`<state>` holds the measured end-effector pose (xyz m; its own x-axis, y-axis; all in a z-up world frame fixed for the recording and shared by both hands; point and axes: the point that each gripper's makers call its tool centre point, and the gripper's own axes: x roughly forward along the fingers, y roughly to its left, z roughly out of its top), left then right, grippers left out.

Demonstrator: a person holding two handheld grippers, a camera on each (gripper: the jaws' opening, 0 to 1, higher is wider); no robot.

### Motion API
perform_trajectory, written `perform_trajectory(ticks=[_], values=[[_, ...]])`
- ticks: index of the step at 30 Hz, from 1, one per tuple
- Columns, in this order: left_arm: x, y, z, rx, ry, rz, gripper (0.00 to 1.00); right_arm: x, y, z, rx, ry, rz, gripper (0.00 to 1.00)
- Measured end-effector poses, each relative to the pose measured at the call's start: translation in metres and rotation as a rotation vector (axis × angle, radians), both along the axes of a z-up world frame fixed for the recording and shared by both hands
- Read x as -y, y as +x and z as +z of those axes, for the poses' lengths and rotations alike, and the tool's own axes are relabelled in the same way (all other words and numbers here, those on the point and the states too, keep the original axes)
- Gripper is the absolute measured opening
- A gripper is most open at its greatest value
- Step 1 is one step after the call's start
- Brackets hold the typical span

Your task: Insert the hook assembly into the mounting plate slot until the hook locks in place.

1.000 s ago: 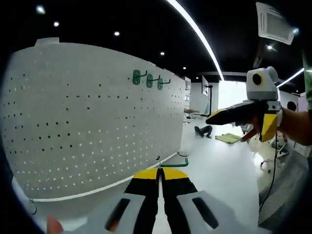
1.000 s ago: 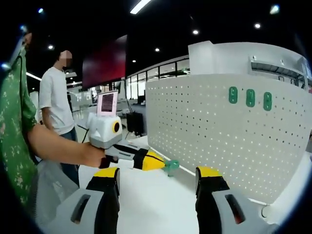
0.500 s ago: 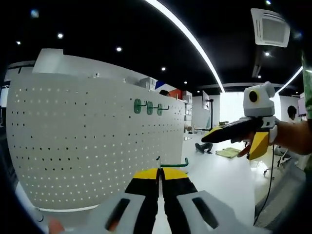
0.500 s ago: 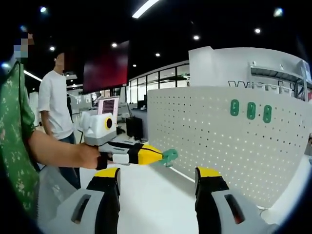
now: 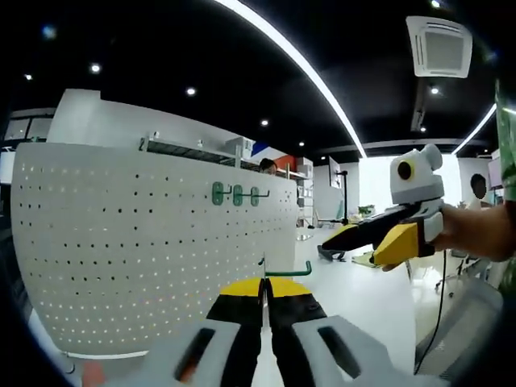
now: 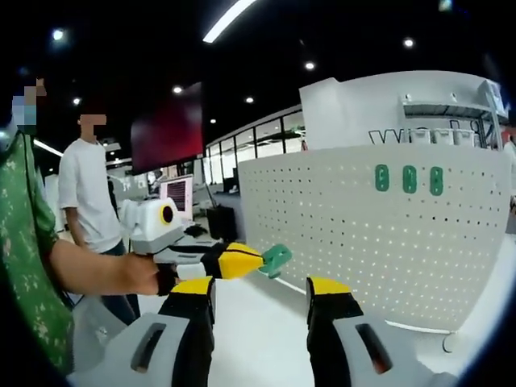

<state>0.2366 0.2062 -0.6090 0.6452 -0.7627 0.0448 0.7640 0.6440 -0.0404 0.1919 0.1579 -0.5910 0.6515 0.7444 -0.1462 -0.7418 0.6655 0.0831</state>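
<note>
- Three green hooks (image 5: 236, 194) were already sitting in a row high up on the white pegboard (image 5: 145, 242), around 11 o'clock in the left gripper view. The right gripper view had the same trio up around 1 o'clock.
- Left gripper (image 5: 264, 292) was clamped tight, yellow-tipped jaws pressed together on the green hook assembly (image 5: 286, 271). Its thin wire arm stuck out sideways toward 3 o'clock from just above the tips, with a little upturn at the end.
- That held hook was well apart from the board, nowhere near touching a hole, and sat lower than the row of mounted ones.
- From the right gripper view you could see the left gripper come in from 9 o'clock, gripped by a person's hand (image 6: 139, 274), with the hook's flat green backplate poking out past the yellow tips toward the pegboard.
- Right gripper (image 6: 260, 292) had its jaws spread wide apart with nothing between them, pointing at the board's lower part.
- Over in the left gripper view it floated in from 3 o'clock, angled down toward the centre, off to the side of the board.
- Random background stuff: a person in a white T-shirt (image 6: 87, 193) stood at 9 o'clock, and a long strip light (image 5: 290, 64) ran across the dark ceiling.
</note>
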Motion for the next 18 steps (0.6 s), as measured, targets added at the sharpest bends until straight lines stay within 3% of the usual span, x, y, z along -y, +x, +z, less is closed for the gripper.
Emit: perform_trajectory(ticks=[12,18], values=[[0.008,-0.005,0.006,0.012,-0.009,-0.025,0.01,-0.001,0.006,-0.002,-0.031,0.011,-0.008,0.22],[0.012,-0.009,0.009,0.016,-0.016,-0.040,0.01,-0.002,0.008,-0.001,-0.042,0.028,-0.012,0.16]])
